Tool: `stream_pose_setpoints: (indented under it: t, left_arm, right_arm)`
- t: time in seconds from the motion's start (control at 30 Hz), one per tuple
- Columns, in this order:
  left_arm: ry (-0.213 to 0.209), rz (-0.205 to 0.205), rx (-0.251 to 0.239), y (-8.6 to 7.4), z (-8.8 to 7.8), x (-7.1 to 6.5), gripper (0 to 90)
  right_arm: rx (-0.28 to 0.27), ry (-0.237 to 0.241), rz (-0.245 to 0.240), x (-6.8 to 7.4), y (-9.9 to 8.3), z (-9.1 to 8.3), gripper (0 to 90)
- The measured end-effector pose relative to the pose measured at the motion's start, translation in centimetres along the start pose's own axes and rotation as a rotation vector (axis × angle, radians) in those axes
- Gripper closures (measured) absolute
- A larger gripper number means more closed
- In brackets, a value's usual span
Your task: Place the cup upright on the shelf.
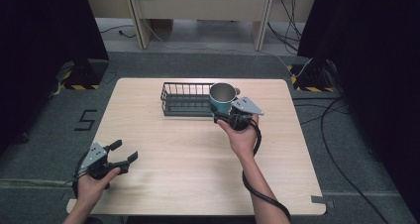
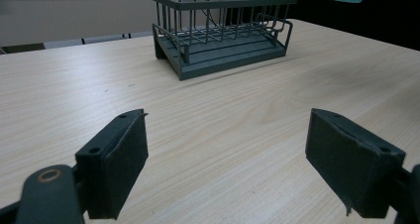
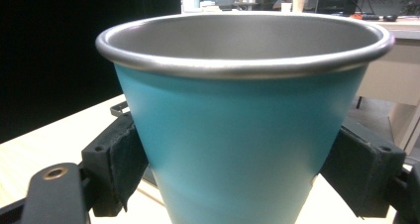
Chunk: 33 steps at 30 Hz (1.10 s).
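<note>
Holding a teal cup [image 1: 222, 98] upright between its two jaws, the right tool [image 1: 236, 116] carries it above the worktop [image 1: 198, 154], at the right end of the wire rack [image 1: 184, 99], toward 12 o'clock. The cup seems not yet set down; probably it goes into the rack. The left tool [image 1: 119, 154] rests at 8 o'clock, jaws apart, empty.
</note>
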<state>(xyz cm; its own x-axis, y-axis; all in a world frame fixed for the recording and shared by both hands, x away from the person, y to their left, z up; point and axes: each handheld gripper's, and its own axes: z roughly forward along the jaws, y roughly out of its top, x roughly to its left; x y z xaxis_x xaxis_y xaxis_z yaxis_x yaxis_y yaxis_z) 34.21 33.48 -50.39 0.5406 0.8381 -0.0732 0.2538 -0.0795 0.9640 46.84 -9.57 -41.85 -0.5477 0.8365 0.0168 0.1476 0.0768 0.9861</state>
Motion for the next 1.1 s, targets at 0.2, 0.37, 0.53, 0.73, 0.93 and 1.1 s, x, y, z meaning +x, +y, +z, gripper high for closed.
stream_pose_setpoints:
  t: [0.2,0.37,0.53,0.73,0.93,1.1]
  left_arm:
    - [0.006,-0.005,-0.004,0.0,-0.2,0.0,15.9]
    - [0.006,-0.001,0.002,0.0,0.0,-0.1,15.9]
    - [0.002,0.002,0.002,0.0,-0.1,-0.1,15.9]
    - [0.002,-0.001,0.000,0.0,0.0,-0.1,15.9]
    - [0.001,-0.003,-0.004,0.0,-0.1,-0.1,15.9]
    - [0.000,-0.003,-0.003,0.0,-0.1,-0.1,15.9]
  right_arm:
    - [0.008,0.004,0.002,0.1,0.1,1.0,18.6]
    - [0.010,0.011,0.004,0.2,0.4,1.6,18.6]
    - [0.013,0.010,0.009,0.2,0.6,2.0,18.6]
    - [0.010,0.011,0.013,0.3,1.0,2.7,18.6]
    - [0.016,0.013,0.013,0.5,1.1,3.5,18.6]
    - [0.016,0.015,0.018,0.7,1.3,4.2,18.6]
